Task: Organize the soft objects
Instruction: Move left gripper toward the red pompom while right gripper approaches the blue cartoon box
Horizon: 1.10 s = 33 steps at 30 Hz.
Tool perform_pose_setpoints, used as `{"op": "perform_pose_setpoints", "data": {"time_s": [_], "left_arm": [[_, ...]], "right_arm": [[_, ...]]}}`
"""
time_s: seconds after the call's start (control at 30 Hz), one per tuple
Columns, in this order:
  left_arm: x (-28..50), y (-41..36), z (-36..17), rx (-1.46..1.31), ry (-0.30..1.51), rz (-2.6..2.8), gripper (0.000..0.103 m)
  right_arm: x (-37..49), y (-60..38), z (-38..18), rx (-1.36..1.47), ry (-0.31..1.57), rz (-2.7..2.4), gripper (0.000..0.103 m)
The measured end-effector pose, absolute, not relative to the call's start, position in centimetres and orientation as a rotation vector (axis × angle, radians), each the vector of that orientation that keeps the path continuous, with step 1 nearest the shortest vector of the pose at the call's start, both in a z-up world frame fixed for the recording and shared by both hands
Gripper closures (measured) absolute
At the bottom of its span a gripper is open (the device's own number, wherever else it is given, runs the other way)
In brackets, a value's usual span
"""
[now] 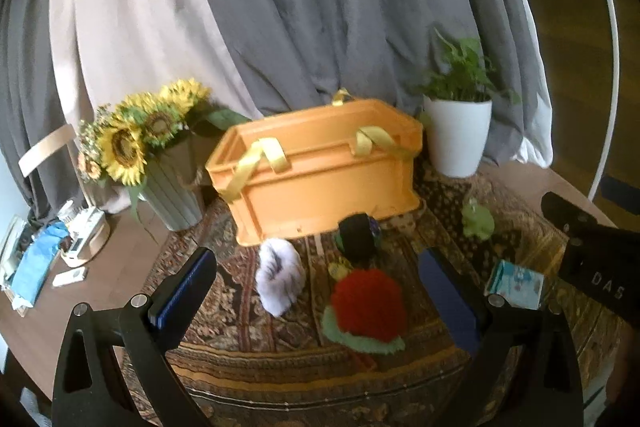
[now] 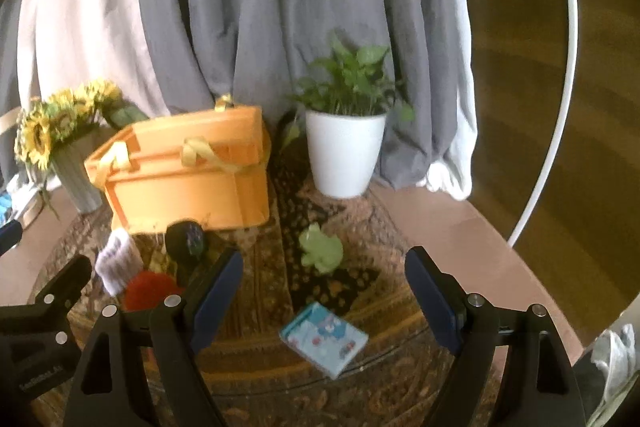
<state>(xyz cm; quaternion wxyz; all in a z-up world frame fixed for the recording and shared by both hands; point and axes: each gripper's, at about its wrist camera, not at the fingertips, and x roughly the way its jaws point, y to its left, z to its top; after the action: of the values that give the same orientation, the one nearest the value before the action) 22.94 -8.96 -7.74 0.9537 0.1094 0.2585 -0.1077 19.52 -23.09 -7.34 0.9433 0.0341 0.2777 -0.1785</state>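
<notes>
Soft toys lie before the orange box (image 1: 320,163): red plush (image 1: 366,301) between the spread left gripper (image 1: 320,291), green frog (image 2: 322,247) ahead of the spread right gripper (image 2: 324,299).

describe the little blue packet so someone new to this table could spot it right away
Start at the orange crate on the patterned rug, with the white plant pot to its right. Come toward the camera past the pale green plush toy. The blue packet lies flat beyond it, the only flat, printed, boxy item among fuzzy toys.
</notes>
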Motion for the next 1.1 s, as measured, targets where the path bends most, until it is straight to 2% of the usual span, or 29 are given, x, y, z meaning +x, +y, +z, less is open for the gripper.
{"op": "perform_pose_setpoints", "data": {"time_s": [0.73,1.1], "left_arm": [[24.2,-11.8,-15.8,0.305,0.651,-0.292,0.000],[25.0,-13.3,-18.1,0.321,0.681,-0.297,0.000]], "right_arm": [[20.5,-25.3,-16.3,0.135,0.775,-0.345,0.019],[21.4,-26.1,-18.8,0.079,0.827,-0.295,0.019]]}}
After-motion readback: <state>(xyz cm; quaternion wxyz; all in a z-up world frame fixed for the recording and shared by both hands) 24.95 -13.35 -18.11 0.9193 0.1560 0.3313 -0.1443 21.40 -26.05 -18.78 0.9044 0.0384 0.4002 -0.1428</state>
